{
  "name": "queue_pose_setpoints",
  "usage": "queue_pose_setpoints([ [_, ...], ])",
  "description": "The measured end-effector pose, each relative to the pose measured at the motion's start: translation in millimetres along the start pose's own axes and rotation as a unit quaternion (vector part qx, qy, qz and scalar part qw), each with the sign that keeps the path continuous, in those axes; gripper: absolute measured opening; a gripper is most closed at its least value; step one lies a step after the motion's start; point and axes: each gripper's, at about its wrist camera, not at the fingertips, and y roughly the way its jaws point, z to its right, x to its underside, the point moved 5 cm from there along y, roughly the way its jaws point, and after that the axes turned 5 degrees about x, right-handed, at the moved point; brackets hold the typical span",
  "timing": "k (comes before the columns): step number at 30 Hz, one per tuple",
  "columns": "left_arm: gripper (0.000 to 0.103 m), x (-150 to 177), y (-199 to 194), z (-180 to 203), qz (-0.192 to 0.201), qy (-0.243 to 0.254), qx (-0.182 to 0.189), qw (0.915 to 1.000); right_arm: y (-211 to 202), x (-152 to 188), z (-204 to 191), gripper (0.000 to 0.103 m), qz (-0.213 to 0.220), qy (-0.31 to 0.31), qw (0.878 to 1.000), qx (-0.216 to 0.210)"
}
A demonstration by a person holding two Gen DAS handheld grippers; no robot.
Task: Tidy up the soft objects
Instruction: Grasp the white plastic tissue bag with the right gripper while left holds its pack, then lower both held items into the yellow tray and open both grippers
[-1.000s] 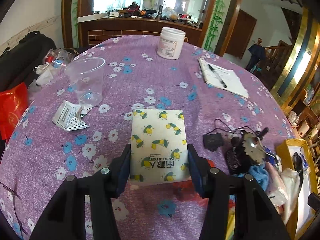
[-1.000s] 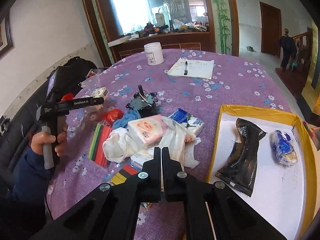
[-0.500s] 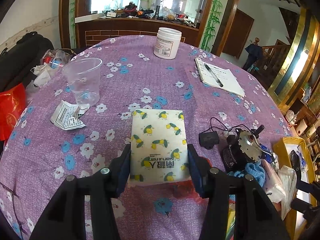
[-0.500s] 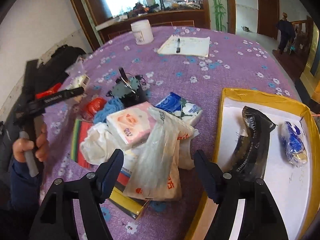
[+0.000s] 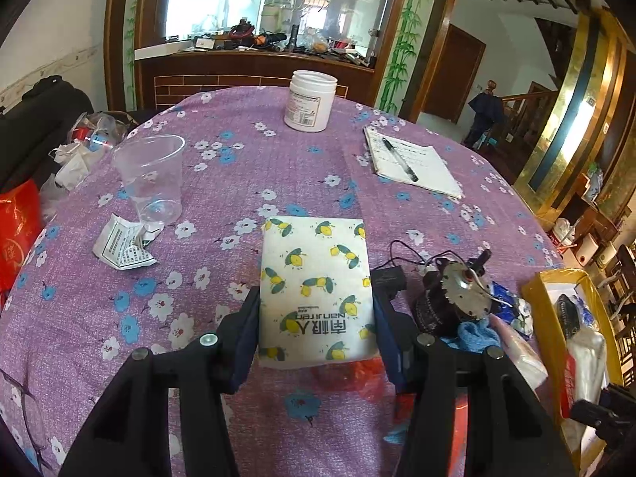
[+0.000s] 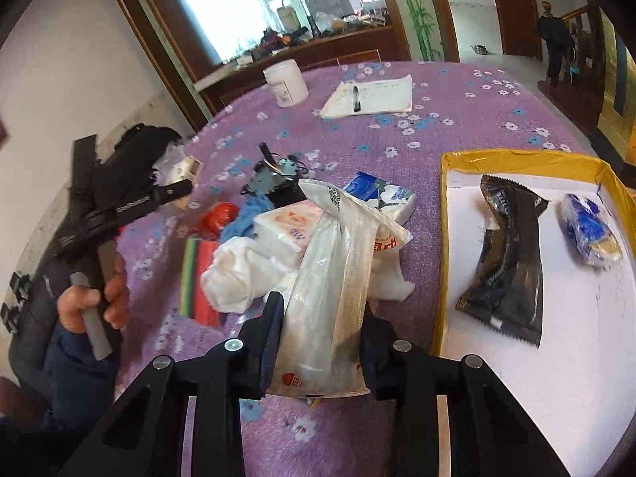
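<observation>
Left tool (image 5: 316, 310) grips a lemon-print tissue pack (image 5: 314, 286) by its two long sides, low centre of the left wrist view; the pack's far end reaches out over the purple floral tabletop (image 5: 246, 167).

Right tool (image 6: 320, 326): jaws closing around a clear plastic bag (image 6: 334, 278), bottom centre of the right wrist view. The bag sits between the jaws and both pads look pressed on its sides. Its upper end leans over the pile of soft things in mid-frame: pink tissue pack (image 6: 290, 226), blue-and-white tissue pack (image 6: 381, 194), white crumpled cloth (image 6: 234, 282), blue cloth (image 6: 246, 214), small red bag (image 6: 216, 218).

Yellow-rimmed tray (image 6: 516, 159) at right of the right wrist view, with a black wrapper (image 6: 508, 258) and a small blue-and-white packet (image 6: 588, 226) lying apart inside.

Left edge of that view: a person's hand (image 6: 95, 298) holds the handle of the other tool.

Left wrist view, upper left: clear plastic cup (image 5: 149, 177) upright, crumpled printed paper (image 5: 123, 242) just beside its base. Top centre: white jar (image 5: 312, 100). Upper right: notepad (image 5: 413, 167) with a pen (image 5: 399, 159) on it. Right of the lemon pack: small motor with wires (image 5: 457, 294).
</observation>
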Motion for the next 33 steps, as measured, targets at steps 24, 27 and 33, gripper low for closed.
queue_pose_setpoints([
  [24, 0.052, 52, -50, 165, -0.029, 0.109, 0.136, 0.9843, -67, 22, 43, 0.038, 0.057, 0.068, 0.994, -0.06],
  [27, 0.052, 58, -49, 192, -0.037, 0.122, 0.154, 0.9798, -85, 20, 59, 0.038, 0.077, 0.09, 0.99, -0.077],
  [33, 0.052, 75, -41, 249, -0.064, 0.156, 0.186, 0.968, -110, 21, 103, 0.038, 0.112, 0.11, 0.987, 0.015],
])
